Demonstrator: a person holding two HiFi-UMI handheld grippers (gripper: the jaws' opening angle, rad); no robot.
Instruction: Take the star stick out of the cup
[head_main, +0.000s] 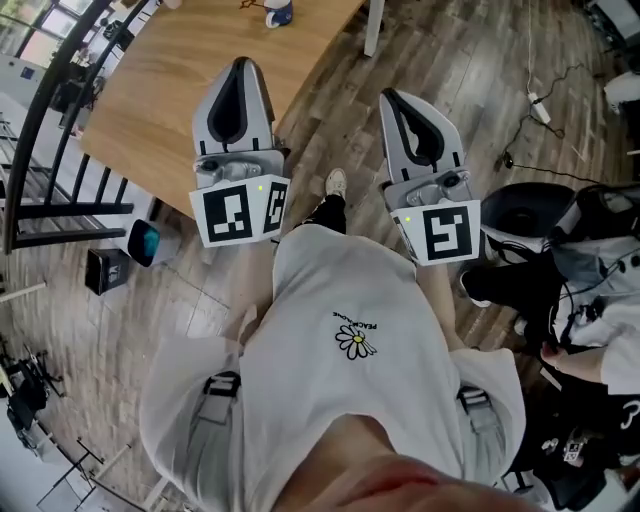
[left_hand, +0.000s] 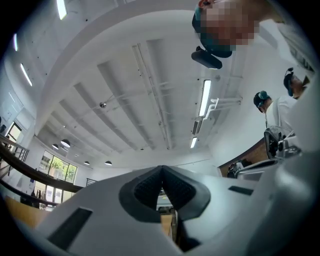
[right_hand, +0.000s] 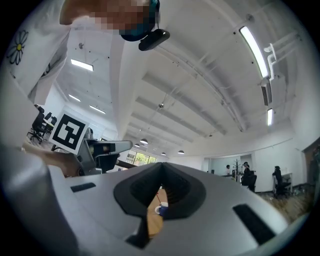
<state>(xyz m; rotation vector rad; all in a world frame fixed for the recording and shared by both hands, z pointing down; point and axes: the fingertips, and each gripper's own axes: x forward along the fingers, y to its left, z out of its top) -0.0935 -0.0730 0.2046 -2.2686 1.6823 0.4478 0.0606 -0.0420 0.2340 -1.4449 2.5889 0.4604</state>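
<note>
In the head view a blue and white cup (head_main: 278, 12) stands on the wooden table (head_main: 180, 90) at the far top edge, and a thin red stick (head_main: 255, 4) pokes out beside it. The star end is too small to make out. Both grippers are held close to the person's body, well short of the cup. My left gripper (head_main: 240, 63) hangs over the table's near corner, jaws together (left_hand: 161, 170), nothing in them. Over the floor, my right gripper (head_main: 390, 96) also has its jaws closed (right_hand: 161, 165) and empty. Through its gap I see the cup (right_hand: 161, 209) far off on the table (right_hand: 152, 222).
A dark curved railing (head_main: 40, 120) runs along the left. A small black box (head_main: 105, 270) and a teal object (head_main: 145, 240) lie on the wood floor below the table. A white table leg (head_main: 373, 25), floor cables (head_main: 530, 100), a round black bin (head_main: 530, 210) and another person (head_main: 600, 300) are on the right.
</note>
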